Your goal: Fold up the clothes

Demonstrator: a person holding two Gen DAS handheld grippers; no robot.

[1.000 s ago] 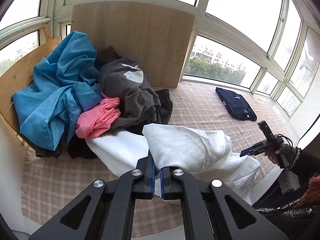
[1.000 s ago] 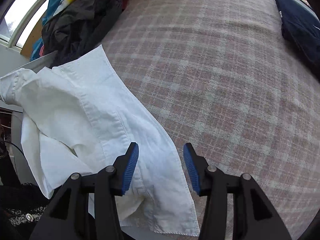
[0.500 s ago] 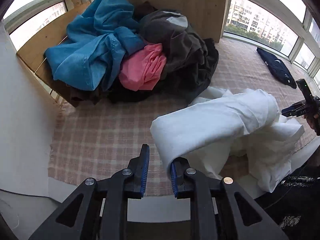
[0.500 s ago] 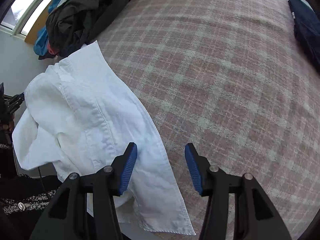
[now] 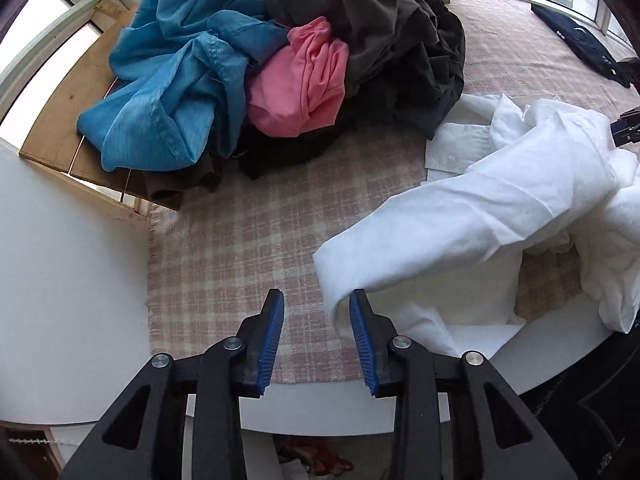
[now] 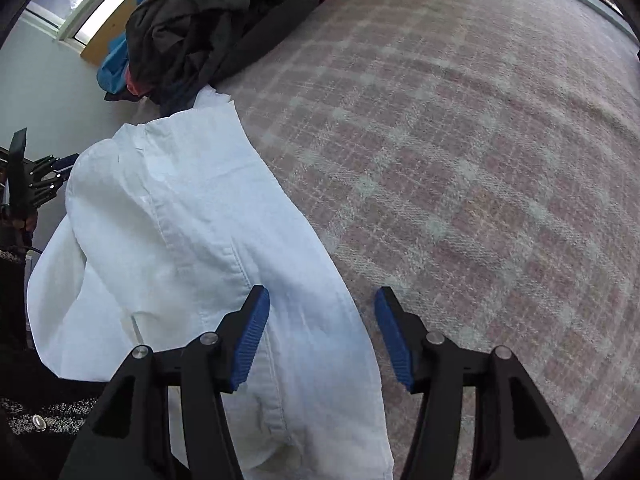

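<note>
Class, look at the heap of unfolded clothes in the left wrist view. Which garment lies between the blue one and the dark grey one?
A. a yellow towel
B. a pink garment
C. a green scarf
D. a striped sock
B: the pink garment sits wedged between the blue garment on its left and the dark grey garment on its right, in the heap on the plaid cloth.
</note>
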